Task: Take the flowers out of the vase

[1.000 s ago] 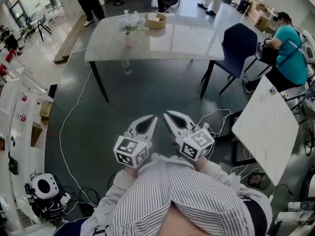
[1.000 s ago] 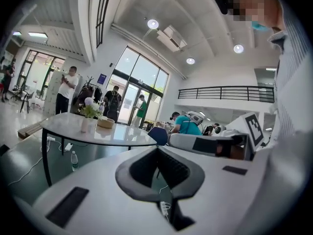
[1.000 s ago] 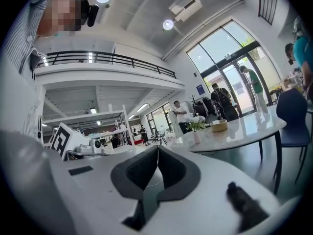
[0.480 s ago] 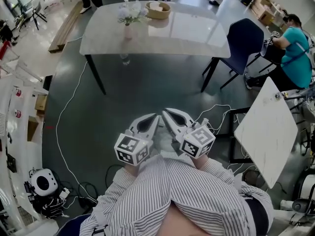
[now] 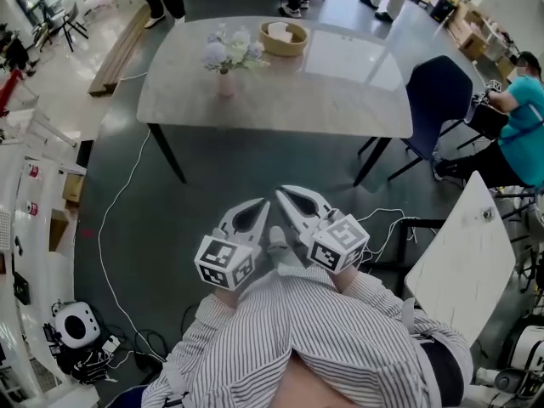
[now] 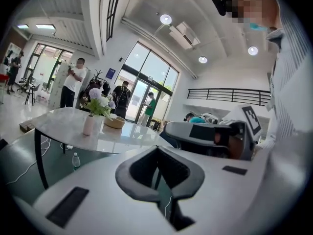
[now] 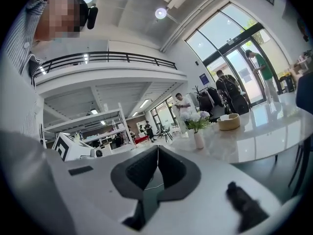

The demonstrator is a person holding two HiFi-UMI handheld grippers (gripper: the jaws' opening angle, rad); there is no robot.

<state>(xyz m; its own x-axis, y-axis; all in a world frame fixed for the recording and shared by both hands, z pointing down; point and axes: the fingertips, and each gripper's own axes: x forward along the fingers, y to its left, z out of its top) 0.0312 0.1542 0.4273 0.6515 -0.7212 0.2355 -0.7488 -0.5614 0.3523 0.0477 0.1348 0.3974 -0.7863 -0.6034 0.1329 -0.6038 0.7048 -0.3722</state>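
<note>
— So where are the flowers?
— Up in the pink vase on the table, near a basket.
— And the grippers?
— The left gripper and right gripper are both closed tight, holding nothing, well away from the table.

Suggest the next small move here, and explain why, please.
Probably step closer to the table: the left claw and the right claw are shut and empty, far from the vase that holds the flowers.
</note>
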